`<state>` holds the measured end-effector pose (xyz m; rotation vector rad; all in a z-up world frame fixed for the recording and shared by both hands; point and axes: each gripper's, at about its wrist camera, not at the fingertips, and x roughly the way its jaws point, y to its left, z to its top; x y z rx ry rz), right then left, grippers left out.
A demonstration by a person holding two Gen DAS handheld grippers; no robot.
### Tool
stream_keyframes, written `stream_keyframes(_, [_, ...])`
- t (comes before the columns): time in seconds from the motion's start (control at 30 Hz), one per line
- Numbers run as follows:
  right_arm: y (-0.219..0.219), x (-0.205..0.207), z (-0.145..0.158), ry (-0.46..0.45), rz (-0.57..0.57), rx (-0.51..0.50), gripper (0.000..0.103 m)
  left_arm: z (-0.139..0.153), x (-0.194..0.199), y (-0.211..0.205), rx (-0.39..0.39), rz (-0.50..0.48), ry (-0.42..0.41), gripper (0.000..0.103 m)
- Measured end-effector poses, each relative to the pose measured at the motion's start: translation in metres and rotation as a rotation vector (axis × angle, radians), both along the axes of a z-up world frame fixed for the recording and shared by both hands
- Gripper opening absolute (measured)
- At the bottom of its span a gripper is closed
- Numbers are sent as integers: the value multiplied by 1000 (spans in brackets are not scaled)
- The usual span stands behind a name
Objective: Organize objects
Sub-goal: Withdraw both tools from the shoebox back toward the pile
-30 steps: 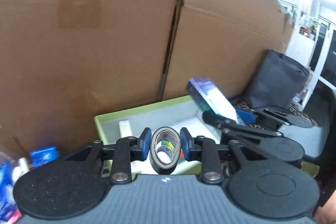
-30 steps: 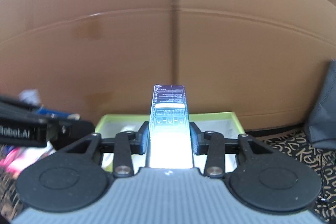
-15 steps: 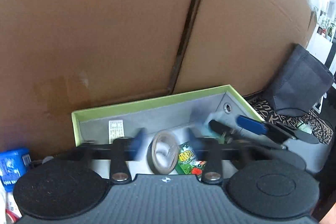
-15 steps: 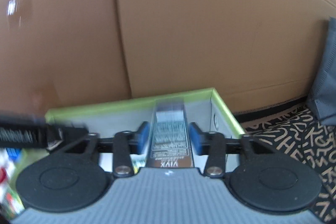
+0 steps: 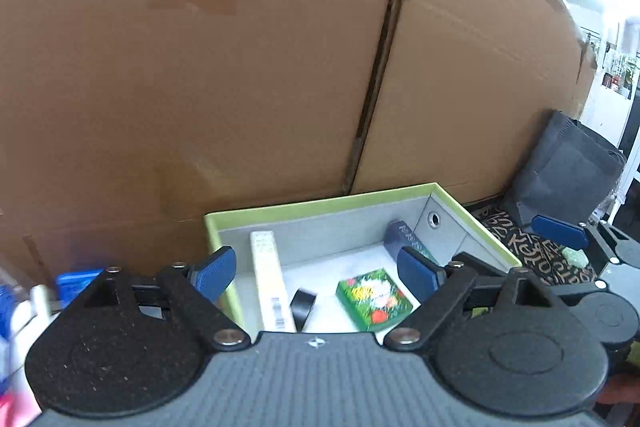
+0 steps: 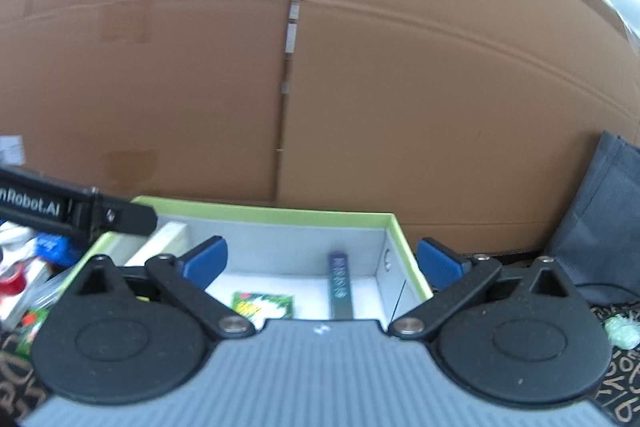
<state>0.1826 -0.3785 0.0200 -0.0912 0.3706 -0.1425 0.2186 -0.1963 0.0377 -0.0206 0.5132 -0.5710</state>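
A green-rimmed box (image 5: 320, 205) with grey inner walls and a white floor stands on the floor against a tall wall of brown cardboard (image 5: 240, 67). Both grippers hang over its near edge.

Inside the box, seen from the left wrist camera:
- a long cream carton (image 5: 270, 279) lies along the left wall, a barcode at its near end;
- a black tape roll (image 5: 303, 307) sits just beside that carton, on edge, near the near wall;
- a green packet (image 5: 374, 299) printed with red and white lies flat on the white floor near the middle;
- a dark narrow box (image 5: 406, 237) leans in the far right corner, its upper end against the right wall, below a round metal eyelet.

The left gripper (image 5: 320, 273) has its blue pads spread wide and still opening — nothing is between them; the tape roll lies free on the box floor below. The right gripper (image 6: 324, 261) is likewise opening, pads far apart and empty, with the dark narrow box (image 6: 340, 285) resting loose beneath it by the right wall and the green packet (image 6: 262, 303) to its left.

Outside the box, off its left edge, lies a clutter of small blue, white and red packages (image 5: 72, 283) — too blurred to tell apart. To the right a dark grey bag (image 5: 568, 167) stands on a patterned mat (image 5: 532, 255).
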Motion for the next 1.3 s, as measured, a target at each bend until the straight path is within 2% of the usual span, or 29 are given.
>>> stream_keyframes(0.13, [25,-33,0,1,55,-28,103,-3,-32,22,22,20,-16,92])
stream_keyframes(0.23, [45,-55,-6,10,114,-26,103,-10,-52,40,41,40,11,92])
stream_keyframes(0.27, [61,-79,-8,12,131,-26,103,-13,-59,44,57,50,26,92])
stream_keyframes(0.33, [68,-95,-14,15,168,-13,103,-20,-71,53,76,69,47,92])
stream_keyframes(0.37, [72,-115,-5,15,183,-5,103,-23,-78,58,82,74,53,92])
stream_keyframes(0.53, [99,-137,-21,55,224,38,103,-43,-112,92,96,116,53,92])
stream_keyframes(0.63, [108,-137,-34,88,254,68,103,-59,-124,113,92,175,80,92])
stream_keyframes(0.77, [124,-137,-52,135,293,118,103,-73,-133,147,43,230,153,92])
stream_keyframes(0.87, [141,-134,-61,175,319,132,103,-82,-134,167,26,288,172,92])
stream_keyframes(1.1, [180,-117,-64,198,385,89,103,-90,-128,207,-41,366,228,92])
stream_keyframes(1.3, [205,-96,-67,223,410,66,103,-91,-117,224,-77,392,253,92])
